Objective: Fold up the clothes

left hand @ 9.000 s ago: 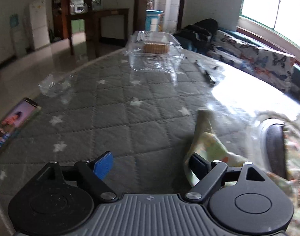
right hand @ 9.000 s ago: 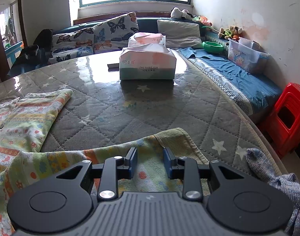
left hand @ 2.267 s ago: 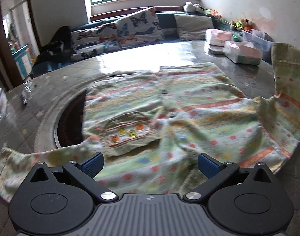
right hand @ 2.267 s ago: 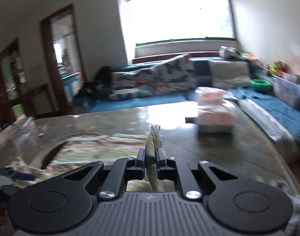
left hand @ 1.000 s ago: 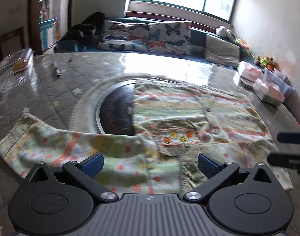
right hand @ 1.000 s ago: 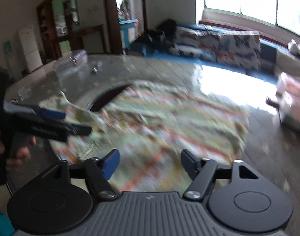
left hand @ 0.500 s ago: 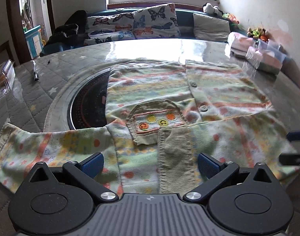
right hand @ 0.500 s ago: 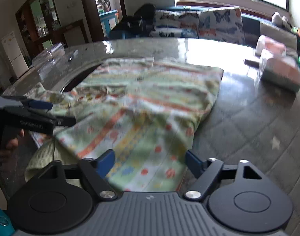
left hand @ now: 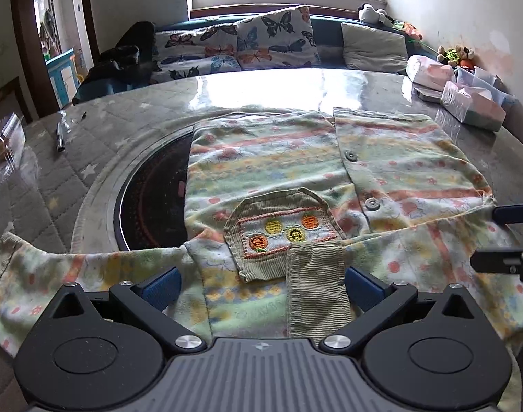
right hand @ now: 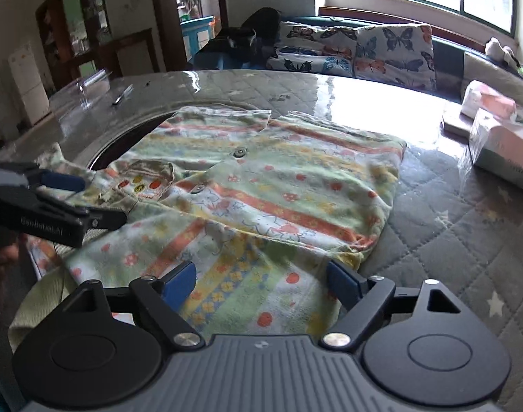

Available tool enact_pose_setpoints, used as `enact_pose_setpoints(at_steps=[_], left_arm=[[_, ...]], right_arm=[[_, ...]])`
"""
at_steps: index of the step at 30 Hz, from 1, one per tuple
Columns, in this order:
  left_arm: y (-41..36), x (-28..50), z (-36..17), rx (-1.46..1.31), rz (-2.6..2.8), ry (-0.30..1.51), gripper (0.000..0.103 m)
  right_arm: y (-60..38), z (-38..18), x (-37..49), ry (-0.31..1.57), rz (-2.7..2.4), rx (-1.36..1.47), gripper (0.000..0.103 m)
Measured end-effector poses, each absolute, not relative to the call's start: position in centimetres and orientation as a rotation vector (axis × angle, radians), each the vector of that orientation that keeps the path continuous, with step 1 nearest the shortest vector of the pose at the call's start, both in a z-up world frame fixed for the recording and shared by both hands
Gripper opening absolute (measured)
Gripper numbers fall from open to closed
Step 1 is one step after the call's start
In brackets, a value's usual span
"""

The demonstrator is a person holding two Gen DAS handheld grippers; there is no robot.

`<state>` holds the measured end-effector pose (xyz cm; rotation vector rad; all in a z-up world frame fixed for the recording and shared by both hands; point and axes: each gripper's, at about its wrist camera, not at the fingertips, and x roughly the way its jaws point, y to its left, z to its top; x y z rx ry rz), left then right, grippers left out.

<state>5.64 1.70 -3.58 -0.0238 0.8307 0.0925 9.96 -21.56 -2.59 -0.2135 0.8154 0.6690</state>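
Note:
A small patterned shirt (left hand: pixel 295 171) with stripes, buttons and a chest pocket lies flat on the round table, its right sleeve folded across the front. It also shows in the right wrist view (right hand: pixel 278 189). My left gripper (left hand: pixel 261 279) is open and empty, low over the shirt's near hem and ribbed cuff (left hand: pixel 316 292). My right gripper (right hand: pixel 261 281) is open and empty over the shirt's right lower part. The left sleeve (left hand: pixel 55 274) lies spread out to the left. Each gripper shows at the edge of the other's view.
The table has a quilted grey cover (right hand: pixel 467 223) and a dark round inset (left hand: pixel 151 199) partly under the shirt. Tissue boxes (right hand: pixel 501 151) stand at the right, a pen (left hand: pixel 59 137) and a clear plastic box (left hand: pixel 4 144) at the left. A sofa with butterfly cushions (left hand: pixel 261 44) is behind.
Both grippers have moved a little closer over the shirt and stay open. The shirt lies as it did half a second ago, with the right sleeve folded over.

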Motion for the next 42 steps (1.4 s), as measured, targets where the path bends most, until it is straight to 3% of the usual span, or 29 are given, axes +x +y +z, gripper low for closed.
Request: enact_pose_setpoints(at_steps=[5, 15, 25, 42], left_arm=[[1.4, 4.8, -2.5, -0.03, 0.084, 0.819, 0.103], [-0.3, 2.2, -3.1, 0.052, 0.039, 0.804, 0.103], [1.5, -0.1, -2.5, -0.002, 0.076, 0.79, 0.103], [15.8, -3.3, -1.7, -0.189, 0.502, 0.733, 0.103]], right_arm=[[-20.9, -1.9, 8.9, 0.771, 0.661, -0.255, 0.097], [-19.9, -3.3, 5.8, 0.783, 0.685, -0.296, 0.1], [-18.1, -1.0, 5.9, 0.688, 0.699, -0.302, 0.103], [-14.9, -2.6, 7.4, 0.7, 0.678, -0.321, 0.103]])
